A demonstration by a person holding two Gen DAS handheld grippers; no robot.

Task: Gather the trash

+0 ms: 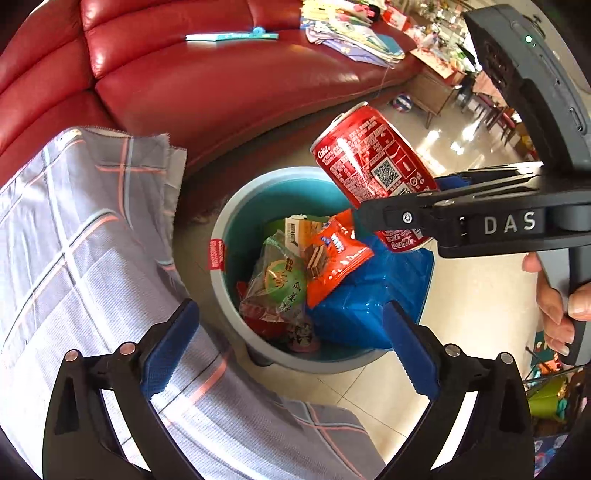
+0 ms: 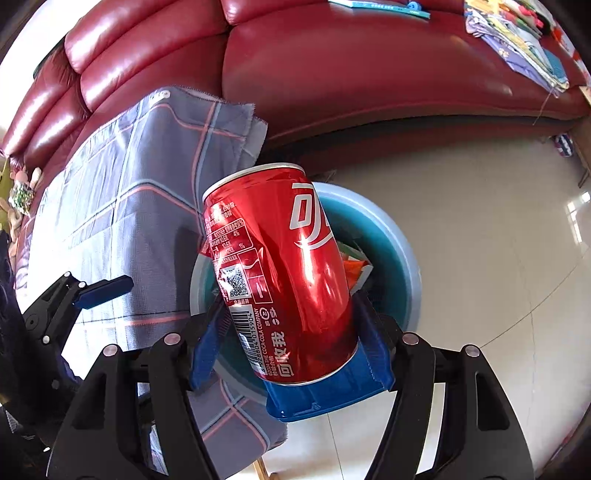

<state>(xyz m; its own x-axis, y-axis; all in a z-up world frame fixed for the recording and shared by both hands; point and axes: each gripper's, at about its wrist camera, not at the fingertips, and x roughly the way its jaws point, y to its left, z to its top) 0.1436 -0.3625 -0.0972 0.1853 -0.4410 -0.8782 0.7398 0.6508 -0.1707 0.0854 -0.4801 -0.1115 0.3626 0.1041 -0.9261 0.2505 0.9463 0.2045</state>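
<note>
Held tilted above the round grey plastic bin with the teal inside (image 1: 236,206), base end clamped between the blue pads of the right tongs (image 2: 291,347): a red aluminium cola can (image 2: 277,269), not yet dropped. Spread wide apart and empty, hovering over the near rim of the same bin: the left tongs (image 1: 291,347), nothing between their pads.

Already in the bin: an orange snack wrapper (image 1: 334,254), a clear crinkled bag with a green label (image 1: 277,284), a cardboard-coloured packet (image 1: 299,229) behind them, and a glossy blue plastic bag (image 1: 369,295) bulging over the right edge. Judged from that heap, well along, with several pieces collected and the can next in line.

Still to do, by the look of it: release of the can over the opening, with some risk of a bounce off the piled blue bag and onto the pale tiled floor (image 1: 476,288).

Beside the bin, a counter draped in grey checked cloth with pink and blue lines (image 1: 81,236), showing no trash within view. Behind, a red leather sofa (image 1: 221,85) carrying a turquoise-edged flat item (image 1: 229,36) and stacked folded fabrics (image 1: 351,33); whether any of that counts as trash cannot be told.
</note>
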